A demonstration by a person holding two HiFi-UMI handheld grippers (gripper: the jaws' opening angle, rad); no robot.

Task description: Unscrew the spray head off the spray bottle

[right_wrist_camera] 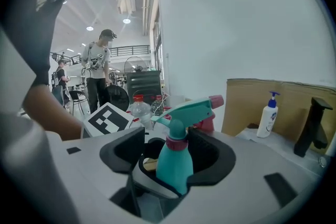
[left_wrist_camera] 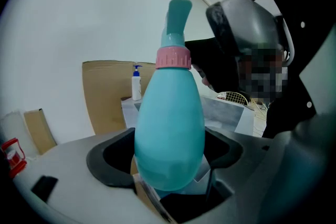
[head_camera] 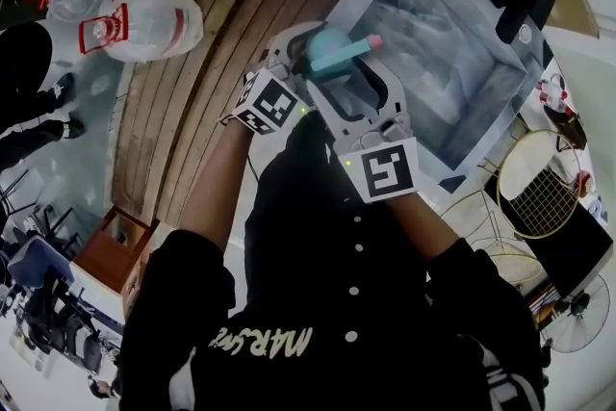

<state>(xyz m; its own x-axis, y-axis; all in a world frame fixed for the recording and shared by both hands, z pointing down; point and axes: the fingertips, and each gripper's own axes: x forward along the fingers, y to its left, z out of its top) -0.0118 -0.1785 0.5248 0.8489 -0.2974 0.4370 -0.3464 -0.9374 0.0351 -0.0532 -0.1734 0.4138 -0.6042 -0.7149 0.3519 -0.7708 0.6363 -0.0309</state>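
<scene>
A teal spray bottle (head_camera: pixel 325 46) with a pink collar (left_wrist_camera: pixel 173 57) and a teal spray head (right_wrist_camera: pixel 186 110) with a pink nozzle tip (head_camera: pixel 373 41) hangs in the air between both grippers. My left gripper (left_wrist_camera: pixel 168 149) is shut on the bottle's round body, bottom end toward the camera. In the head view the left gripper (head_camera: pixel 300 64) sits left of the bottle. My right gripper (right_wrist_camera: pixel 170 152) reaches round the neck and spray head. Its jaws stand wide, with a gap beside the collar (right_wrist_camera: pixel 177 144) on the left side. The right gripper (head_camera: pixel 364 89) comes from the lower right.
A grey mat (head_camera: pixel 452 43) covers the table ahead, with a black stand (head_camera: pixel 520 5) on it. A white pump bottle (right_wrist_camera: pixel 268 115) stands by cardboard (right_wrist_camera: pixel 278 97). Large plastic water jugs (head_camera: pixel 144 24) lie on the floor at left. A racket (head_camera: pixel 539 183) lies at right. A person (right_wrist_camera: pixel 100 71) stands far off.
</scene>
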